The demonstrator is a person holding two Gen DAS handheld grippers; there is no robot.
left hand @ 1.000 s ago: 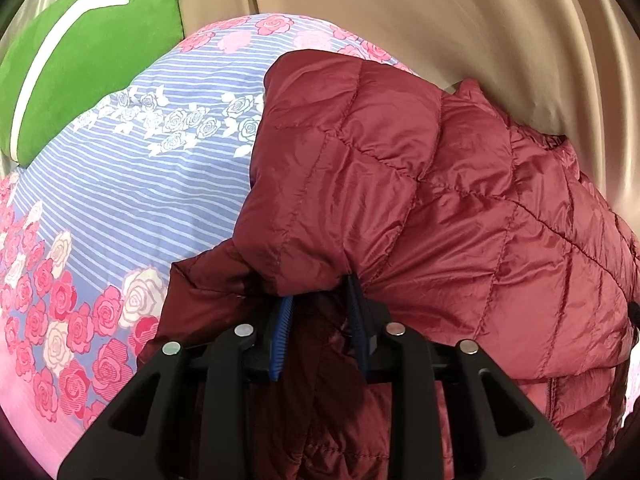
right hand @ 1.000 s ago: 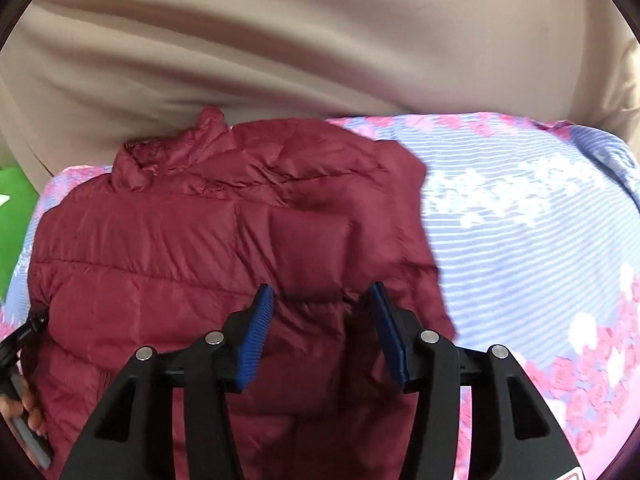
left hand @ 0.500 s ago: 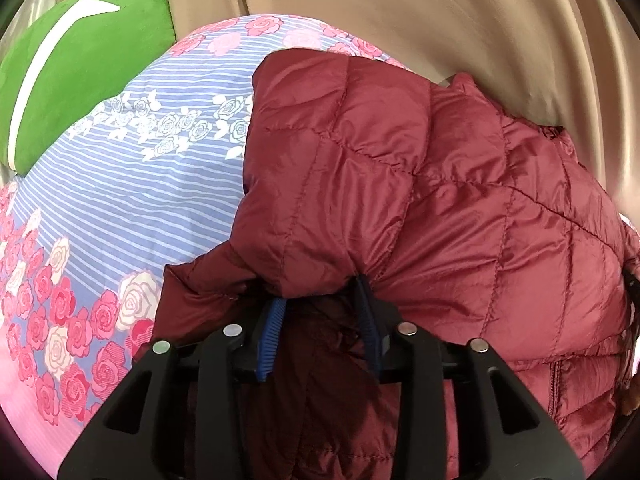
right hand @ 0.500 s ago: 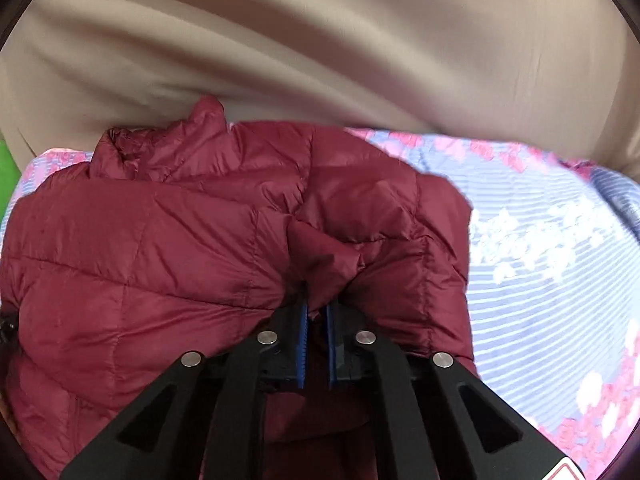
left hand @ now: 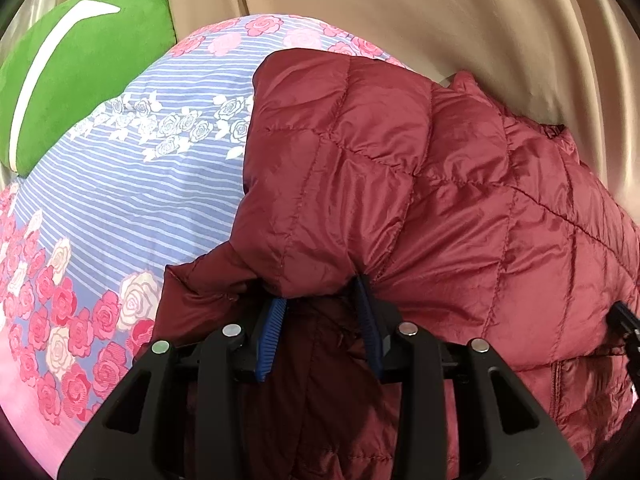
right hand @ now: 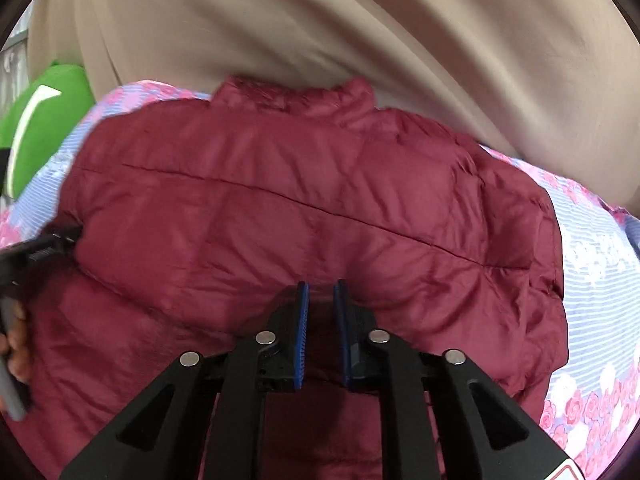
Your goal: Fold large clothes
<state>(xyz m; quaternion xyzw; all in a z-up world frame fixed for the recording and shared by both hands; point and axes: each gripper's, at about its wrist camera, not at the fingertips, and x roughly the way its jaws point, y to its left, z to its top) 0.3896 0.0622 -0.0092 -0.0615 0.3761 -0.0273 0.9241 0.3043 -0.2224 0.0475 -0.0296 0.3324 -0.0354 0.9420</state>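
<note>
Red and puffy, the jacket (left hand: 440, 200) lies on a bed with a flowery sheet (left hand: 140, 200) of blue stripes and pink roses. It fills the space just past the fingers of both grippers.

The left gripper (left hand: 320, 308) has its blue fingers (left hand: 276, 320) part way closed on a thick fold of the jacket. The fold bulges up right at the tips, and more jacket hangs dark between and under the fingers. To the left of these fingers the sheet is bare. Far ahead and to the left sits a green pillow (left hand: 80, 60) with a white stripe. Behind the bed hangs a tan curtain (left hand: 440, 8).

The right gripper (right hand: 321, 286) has its fingers (right hand: 302, 320) very close together with only a thin gap. They are opening a little now, with a bit of jacket cloth between the tips. Ahead of them the jacket (right hand: 300, 208) is a wide folded lump, with its collar at the far side by the curtain. Far to the left of these fingers, the left gripper touches the jacket's edge, and a hand (right hand: 16, 344) holds its handle.
</note>
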